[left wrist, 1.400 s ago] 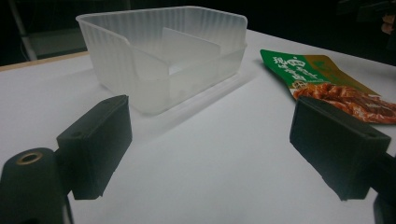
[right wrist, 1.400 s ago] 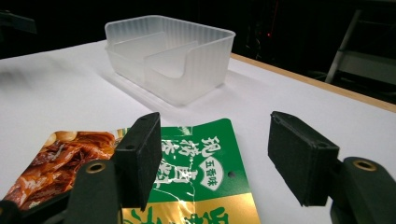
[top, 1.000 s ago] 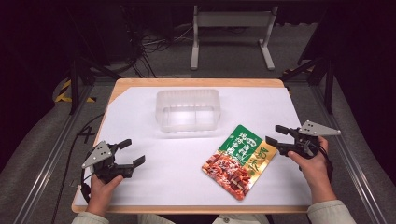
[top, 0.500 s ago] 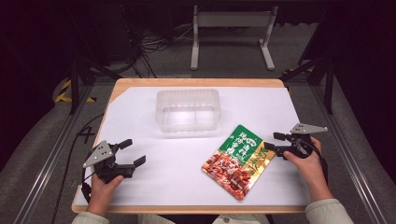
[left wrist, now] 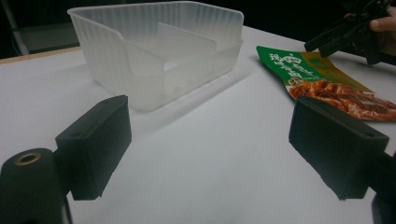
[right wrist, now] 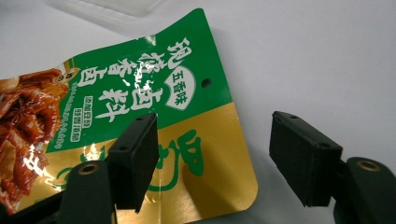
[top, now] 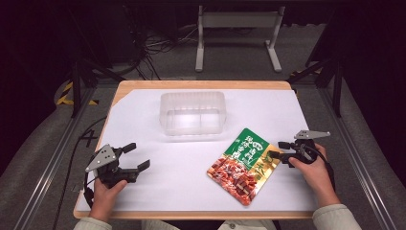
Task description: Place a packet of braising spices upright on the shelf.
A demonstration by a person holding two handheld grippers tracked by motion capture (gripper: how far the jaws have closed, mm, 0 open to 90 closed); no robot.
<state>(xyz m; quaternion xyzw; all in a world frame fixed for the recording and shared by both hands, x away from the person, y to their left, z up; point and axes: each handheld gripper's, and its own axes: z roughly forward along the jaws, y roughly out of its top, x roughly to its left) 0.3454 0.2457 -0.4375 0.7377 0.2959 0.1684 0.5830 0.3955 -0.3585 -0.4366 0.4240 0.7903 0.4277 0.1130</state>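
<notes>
A green and gold snack pouch (top: 244, 165) lies flat on the white sheet, right of centre. My right gripper (top: 276, 149) is open at the pouch's right edge. In the right gripper view its jaws (right wrist: 219, 158) straddle the pouch's (right wrist: 140, 93) gold corner, one jaw over the pouch and the other over bare sheet. A clear plastic container (top: 192, 112) with a divider stands at the middle back. My left gripper (top: 138, 155) is open at the front left, holding nothing. In the left gripper view it (left wrist: 215, 149) points toward the container (left wrist: 159, 51) and the pouch (left wrist: 327, 79).
The white sheet (top: 158, 191) covers most of a wooden table (top: 143, 85), whose edge shows at the back and front. Dark floor with cables and a metal stand (top: 237, 28) lies beyond the table. Rails run along both sides.
My right gripper has dropped lower and edged left, up to the pouch's right edge. The left gripper, pouch and container have stayed put.
</notes>
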